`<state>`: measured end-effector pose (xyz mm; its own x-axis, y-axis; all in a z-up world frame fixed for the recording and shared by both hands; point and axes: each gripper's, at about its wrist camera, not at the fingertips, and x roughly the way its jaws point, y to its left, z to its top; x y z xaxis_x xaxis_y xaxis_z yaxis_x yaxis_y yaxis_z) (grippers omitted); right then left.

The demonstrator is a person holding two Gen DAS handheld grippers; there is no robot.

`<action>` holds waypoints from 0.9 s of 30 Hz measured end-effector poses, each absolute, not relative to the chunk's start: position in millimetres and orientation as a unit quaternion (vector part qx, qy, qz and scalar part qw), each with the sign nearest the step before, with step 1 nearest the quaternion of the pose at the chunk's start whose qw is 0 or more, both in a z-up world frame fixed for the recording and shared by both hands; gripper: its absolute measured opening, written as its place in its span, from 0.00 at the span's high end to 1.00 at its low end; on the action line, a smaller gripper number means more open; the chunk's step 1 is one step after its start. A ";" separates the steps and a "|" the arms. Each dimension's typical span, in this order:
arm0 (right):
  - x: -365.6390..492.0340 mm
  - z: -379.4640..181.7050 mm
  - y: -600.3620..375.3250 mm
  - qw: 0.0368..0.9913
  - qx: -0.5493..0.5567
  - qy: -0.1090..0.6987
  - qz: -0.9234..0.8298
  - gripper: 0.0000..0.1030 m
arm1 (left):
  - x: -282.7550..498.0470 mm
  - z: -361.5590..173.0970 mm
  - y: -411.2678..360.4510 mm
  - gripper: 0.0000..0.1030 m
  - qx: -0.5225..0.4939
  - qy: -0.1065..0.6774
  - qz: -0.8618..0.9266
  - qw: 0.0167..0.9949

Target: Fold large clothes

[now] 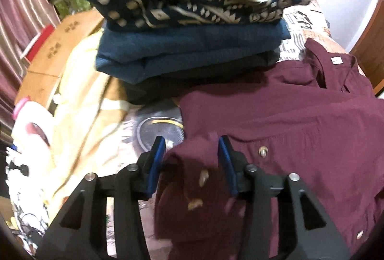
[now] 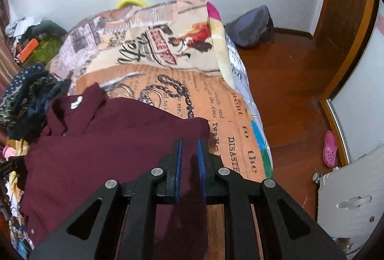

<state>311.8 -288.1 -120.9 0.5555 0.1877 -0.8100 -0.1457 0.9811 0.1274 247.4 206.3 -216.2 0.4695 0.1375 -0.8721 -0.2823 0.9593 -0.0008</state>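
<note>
The maroon button-up shirt (image 1: 288,116) is spread on the bed (image 2: 192,96) — a bunched edge is straddled by the left gripper (image 1: 192,147), jaws parted; the right gripper (image 2: 189,142) — jaws narrowly gapped — has cloth between them.

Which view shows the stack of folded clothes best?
The left wrist view: the stack of folded clothes fills its upper half, layers distinct, behind the maroon shirt. The right wrist view shows only a dark, crumpled-looking edge of it at far left.
</note>
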 end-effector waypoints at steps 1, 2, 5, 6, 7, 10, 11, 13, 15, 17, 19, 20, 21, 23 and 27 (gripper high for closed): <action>305.4 -115.5 -288.2 0.885 0.019 0.456 0.095 0.76 | 241.6 -211.6 205.2 0.55 -0.064 0.498 0.125 0.856; 297.8 -109.3 -288.2 0.889 0.013 0.448 0.093 0.71 | 235.8 -206.4 203.8 0.54 -0.055 0.495 0.126 0.858; 277.6 -95.0 -284.9 0.902 -0.009 0.421 0.089 0.49 | 221.1 -193.1 200.1 0.42 -0.047 0.485 0.125 0.864; 270.1 -90.6 -284.7 0.906 -0.014 0.413 0.089 0.43 | 215.9 -188.7 199.4 0.39 -0.050 0.480 0.124 0.867; 262.5 -86.8 -285.2 0.909 -0.016 0.407 0.090 0.36 | 210.3 -184.1 199.2 0.35 -0.054 0.476 0.124 0.869; 244.1 -81.5 -287.3 0.914 -0.010 0.396 0.094 0.27 | 193.5 -174.4 200.2 0.33 -0.070 0.470 0.128 0.871; 238.7 -80.8 -288.3 0.915 -0.008 0.393 0.094 0.26 | 191.7 -174.6 199.6 0.33 -0.077 0.470 0.128 0.870; 229.1 -81.3 -289.9 0.915 -0.007 0.394 0.092 0.26 | 182.0 -173.6 200.6 0.33 -0.095 0.471 0.124 0.868; 220.5 -83.4 -289.7 0.914 -0.009 0.395 0.090 0.26 | 174.9 -174.2 197.9 0.33 -0.100 0.468 0.123 0.869; 211.1 -86.0 -288.9 0.913 -0.011 0.399 0.090 0.26 | 165.2 -176.5 194.2 0.33 -0.095 0.471 0.124 0.868; 200.3 -90.0 -288.2 0.911 -0.008 0.402 0.093 0.26 | 156.3 -180.9 191.4 0.33 -0.095 0.477 0.121 0.865; 193.3 -91.7 -288.0 0.910 -0.006 0.404 0.095 0.26 | 150.8 -183.4 190.2 0.33 -0.101 0.481 0.116 0.863; 189.2 -94.7 -287.1 0.908 -0.006 0.408 0.097 0.26 | 146.3 -187.6 189.5 0.33 -0.111 0.488 0.111 0.859; 179.6 -102.0 -284.5 0.903 -0.010 0.418 0.097 0.26 | 139.2 -196.1 188.1 0.33 -0.127 0.502 0.100 0.850; 164.4 -124.1 -279.6 0.888 -0.016 0.449 0.098 0.26 | 127.1 -215.6 183.3 0.33 -0.145 0.525 0.089 0.834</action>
